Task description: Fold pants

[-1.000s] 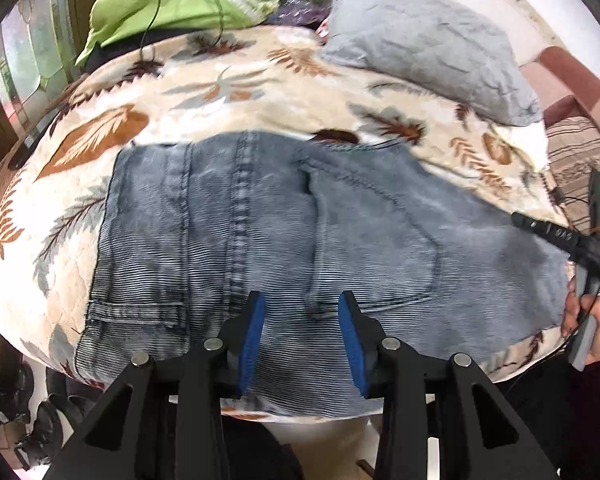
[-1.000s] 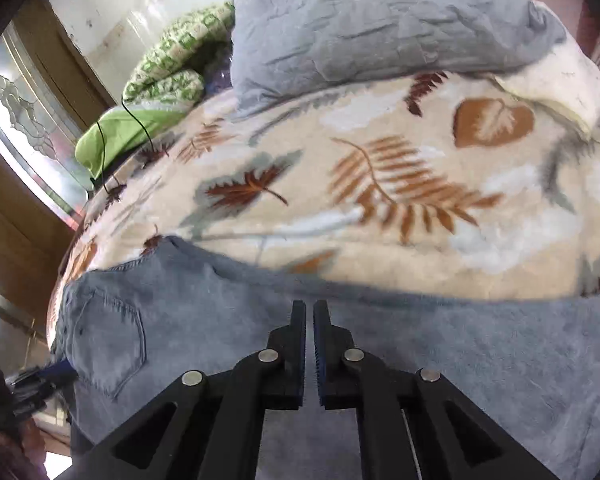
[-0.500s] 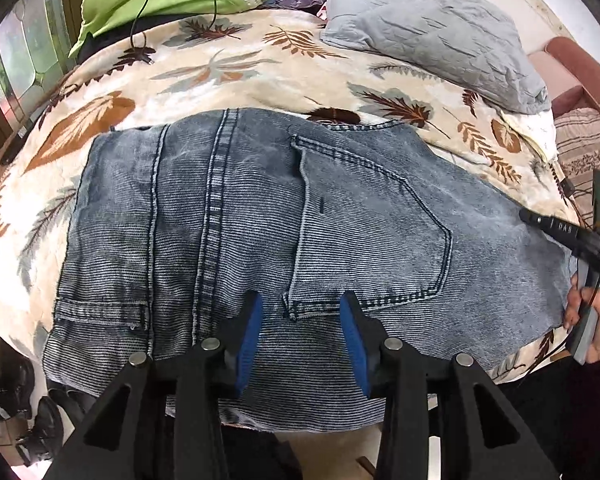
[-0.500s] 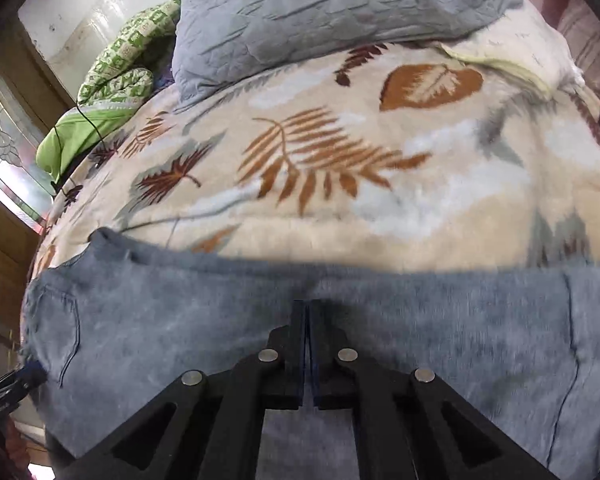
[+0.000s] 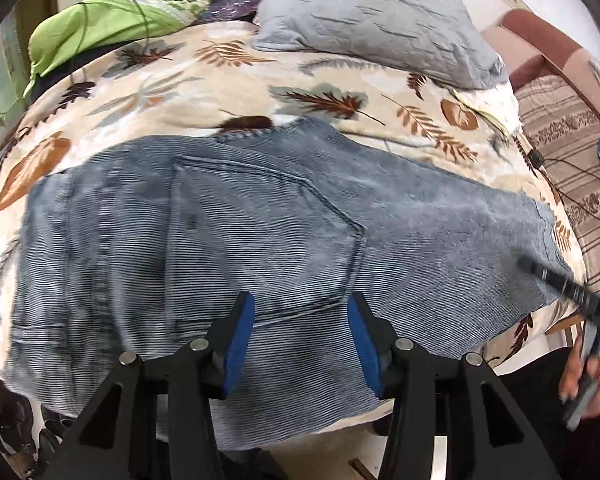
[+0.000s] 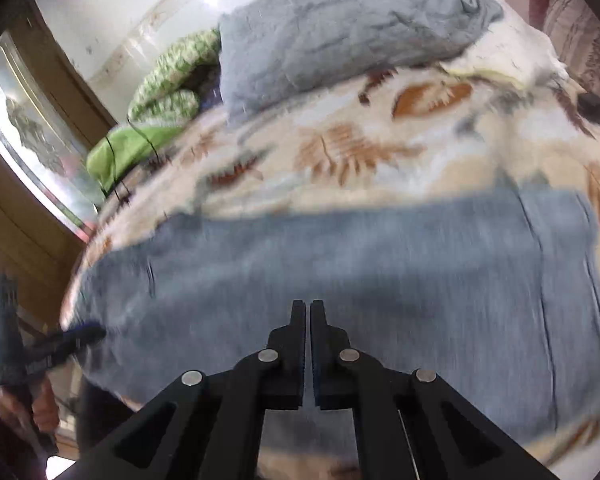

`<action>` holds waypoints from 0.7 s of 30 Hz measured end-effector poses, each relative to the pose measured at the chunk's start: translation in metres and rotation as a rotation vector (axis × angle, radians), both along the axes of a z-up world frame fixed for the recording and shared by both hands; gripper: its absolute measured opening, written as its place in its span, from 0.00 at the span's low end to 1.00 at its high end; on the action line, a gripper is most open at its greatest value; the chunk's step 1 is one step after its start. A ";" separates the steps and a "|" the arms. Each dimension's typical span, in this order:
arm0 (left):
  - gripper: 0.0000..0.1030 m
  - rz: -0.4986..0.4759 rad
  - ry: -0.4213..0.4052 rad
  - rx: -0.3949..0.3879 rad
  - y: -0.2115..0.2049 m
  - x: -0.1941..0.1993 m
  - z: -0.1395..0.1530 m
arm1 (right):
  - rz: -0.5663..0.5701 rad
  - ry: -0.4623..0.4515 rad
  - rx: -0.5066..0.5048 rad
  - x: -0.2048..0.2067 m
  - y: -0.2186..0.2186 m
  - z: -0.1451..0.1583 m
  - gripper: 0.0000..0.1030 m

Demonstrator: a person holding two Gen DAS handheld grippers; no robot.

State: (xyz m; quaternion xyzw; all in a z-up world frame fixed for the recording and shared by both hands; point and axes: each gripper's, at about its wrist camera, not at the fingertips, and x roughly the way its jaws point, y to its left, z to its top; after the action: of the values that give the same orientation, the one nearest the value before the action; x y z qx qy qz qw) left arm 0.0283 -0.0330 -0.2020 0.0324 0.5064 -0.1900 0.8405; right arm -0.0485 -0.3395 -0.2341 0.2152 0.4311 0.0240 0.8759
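Two grippers hover over the jeans [image 5: 260, 232], which lie flat on the leaf-print blanket [image 5: 172, 76]. The left gripper [image 5: 300, 320] has just been opening, nothing between its jaws; the right gripper [image 6: 305, 320] is clenched empty.

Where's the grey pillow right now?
In the left wrist view the grey pillow lies at the bed's far side, beyond the jeans, right of the green bedding.

Pants [image 5: 260, 232] flat on the blanket [image 5: 204, 76], pillow [image 5: 372, 20] behind them.
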 end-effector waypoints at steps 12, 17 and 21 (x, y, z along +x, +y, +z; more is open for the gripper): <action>1.00 -0.071 -0.160 0.258 -0.053 -0.022 -0.039 | -0.085 -0.011 -0.027 -0.018 0.008 -0.027 0.05; 1.00 -0.046 -0.187 0.222 -0.047 -0.023 -0.040 | -0.075 -0.012 -0.051 -0.014 0.011 -0.025 0.05; 1.00 -0.055 -0.145 0.247 -0.050 -0.022 -0.036 | -0.080 -0.018 0.003 -0.013 0.004 -0.027 0.05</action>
State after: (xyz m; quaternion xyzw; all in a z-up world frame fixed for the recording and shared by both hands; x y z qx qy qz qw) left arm 0.0067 -0.0833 -0.2380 0.1631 0.4627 -0.1463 0.8590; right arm -0.0620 -0.3358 -0.2612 0.2336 0.4143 -0.0086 0.8796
